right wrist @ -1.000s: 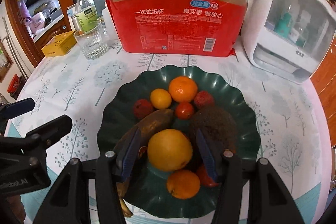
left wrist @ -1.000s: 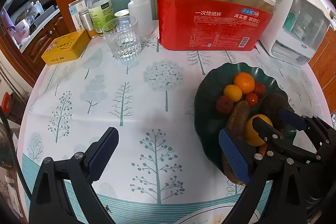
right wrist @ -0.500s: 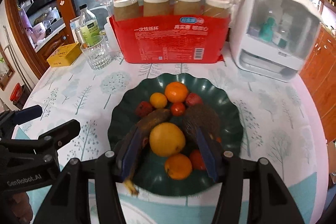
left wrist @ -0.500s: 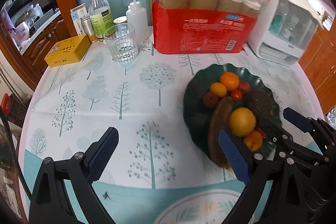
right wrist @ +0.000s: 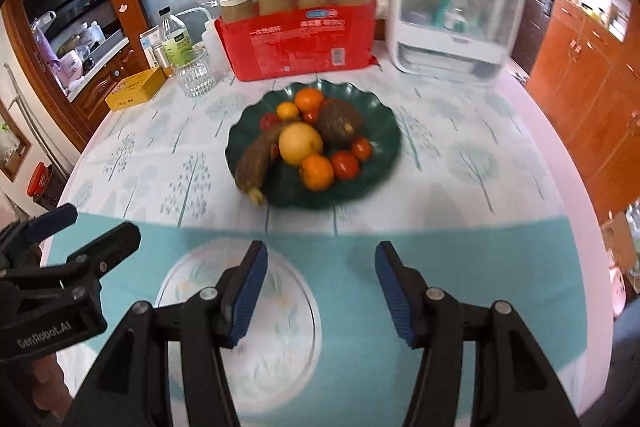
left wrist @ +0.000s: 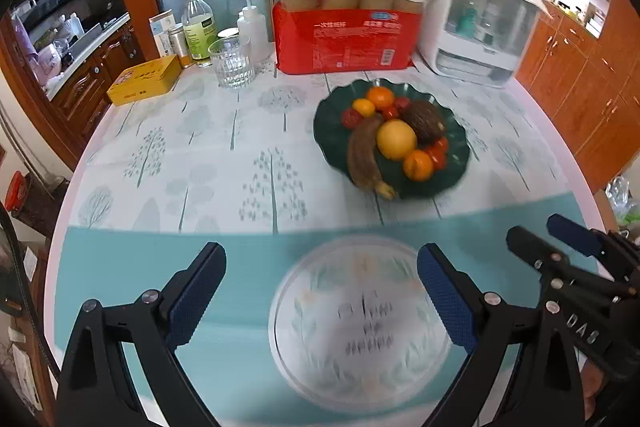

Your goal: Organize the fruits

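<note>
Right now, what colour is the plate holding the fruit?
Dark green plate, clearest in the right wrist view.

On the left gripper's black body [right wrist: 52,311], at the left edge of the right wrist view, white letters read "GenRobot.AI". The right gripper's body [left wrist: 580,327], seen from the left wrist camera, bears letters that look like "DAS". Far ahead of both grippers, the red pack of paper cups [left wrist: 344,35] carries white Chinese print, "一次性纸杯", plus a blue oval logo too blurred to read.
</note>
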A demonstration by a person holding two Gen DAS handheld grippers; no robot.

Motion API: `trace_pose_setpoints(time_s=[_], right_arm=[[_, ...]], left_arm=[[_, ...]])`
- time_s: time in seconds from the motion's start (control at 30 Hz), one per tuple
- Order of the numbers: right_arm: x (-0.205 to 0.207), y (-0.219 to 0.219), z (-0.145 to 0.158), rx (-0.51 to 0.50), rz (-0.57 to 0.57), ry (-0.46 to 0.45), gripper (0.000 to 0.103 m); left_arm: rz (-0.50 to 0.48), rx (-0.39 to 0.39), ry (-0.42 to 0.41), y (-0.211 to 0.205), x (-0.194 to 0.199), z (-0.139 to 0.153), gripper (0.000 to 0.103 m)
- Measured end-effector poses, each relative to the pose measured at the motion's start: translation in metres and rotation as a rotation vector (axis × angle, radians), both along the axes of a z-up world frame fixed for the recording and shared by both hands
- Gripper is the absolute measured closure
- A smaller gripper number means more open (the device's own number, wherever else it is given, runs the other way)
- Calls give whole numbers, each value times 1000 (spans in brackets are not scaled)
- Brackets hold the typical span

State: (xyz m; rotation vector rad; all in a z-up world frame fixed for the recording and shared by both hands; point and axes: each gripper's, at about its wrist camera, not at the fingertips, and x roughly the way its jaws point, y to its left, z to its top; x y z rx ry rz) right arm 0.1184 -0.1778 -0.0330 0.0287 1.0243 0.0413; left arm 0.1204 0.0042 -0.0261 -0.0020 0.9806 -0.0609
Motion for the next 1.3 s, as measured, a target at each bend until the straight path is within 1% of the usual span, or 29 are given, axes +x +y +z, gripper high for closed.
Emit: trace_pose_setpoints(time_s=[0.1, 0.27, 0.47, 0.67, 0.87, 1.03, 1.3], right_arm=[[-28, -8, 10, -4, -30, 3, 41], [-67, -17, 28, -5, -76, -4, 39], [-93, -23, 41, 16, -108, 2, 37], [-107, -18, 49, 2, -93, -16, 37], [-114, -10, 54, -19, -74, -36, 37], [-116, -9, 55, -24, -75, -36, 37], [-117, -8, 55, -23, -73, -35, 37]], left_arm=[[3, 0, 4, -4, -31, 7, 7], [8, -12, 18, -9, -70, 17, 7], [16, -16, 23, -15, -97, 26, 7], [32, 17, 3, -20, -110, 35, 7], [43, 31, -18, -21, -120, 40, 7], [42, 36, -30, -22, -122, 43, 7], [40, 34, -28, -23, -123, 43, 7]])
